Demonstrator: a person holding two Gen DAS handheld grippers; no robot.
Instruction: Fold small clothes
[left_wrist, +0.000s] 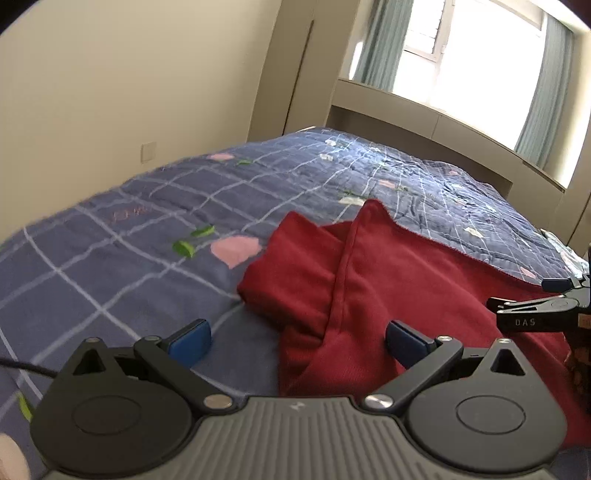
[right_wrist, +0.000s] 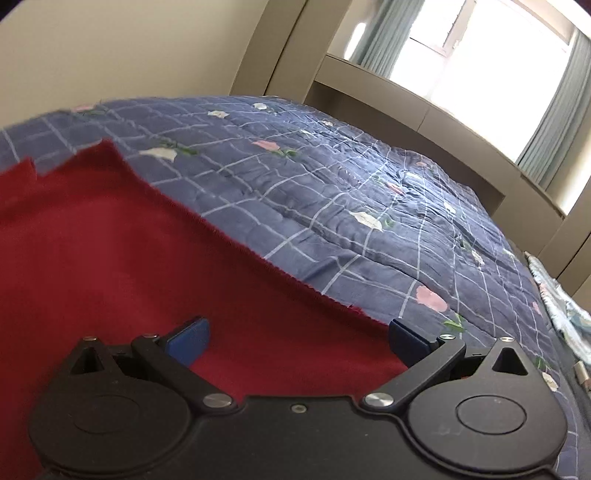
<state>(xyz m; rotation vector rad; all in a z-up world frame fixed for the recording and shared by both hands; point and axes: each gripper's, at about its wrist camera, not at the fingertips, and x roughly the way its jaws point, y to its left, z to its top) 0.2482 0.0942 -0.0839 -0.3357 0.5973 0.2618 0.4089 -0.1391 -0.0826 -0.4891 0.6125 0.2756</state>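
Garment: we see a dark red fleece garment (left_wrist: 388, 280) lying on the bed, on top of a blue checked quilt (left_wrist: 129, 236) with pink and white flowers and green leaves.
Garment shape: in the left wrist view its left part is bunched into a raised fold with a seam running down it; in the right wrist view it lies flat, its frayed-looking edge (right_wrist: 258, 258) running diagonally across the quilt.
Left gripper: we find the left gripper (left_wrist: 298, 341) with jaws spread wide, nothing between them, its left blue pad (left_wrist: 190, 338) over bare quilt and its right pad over the red cloth.
Right gripper: the right gripper (right_wrist: 297, 341) is likewise spread wide and holds nothing; its left pad sits over the garment, its right pad at the garment's edge.
Far side of bed: a beige wall, a wooden headboard ledge (right_wrist: 406, 107), and a bright window with grey-green curtains (left_wrist: 543, 96).
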